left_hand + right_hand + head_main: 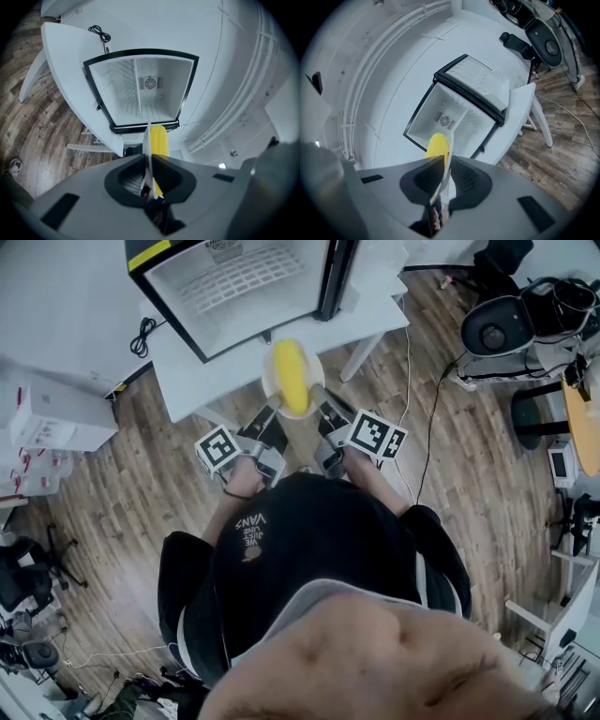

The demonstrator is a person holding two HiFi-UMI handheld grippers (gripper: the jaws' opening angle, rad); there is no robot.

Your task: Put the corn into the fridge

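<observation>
1. Transport is the step in hand: the left gripper (272, 411) pinches the left rim of the plate (315, 369), jaws narrow on it.
2. On the plate lies the corn (291, 378), just near of the open fridge (234, 287), not yet inside.
3. Likewise the right gripper (324, 412) clamps the right rim.
4. Next, I judge, both must push level and farther in, together.
5. The fridge's far part is cut off in the head view.

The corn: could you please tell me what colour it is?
Yellow; the corn shows best in the head view.
</observation>
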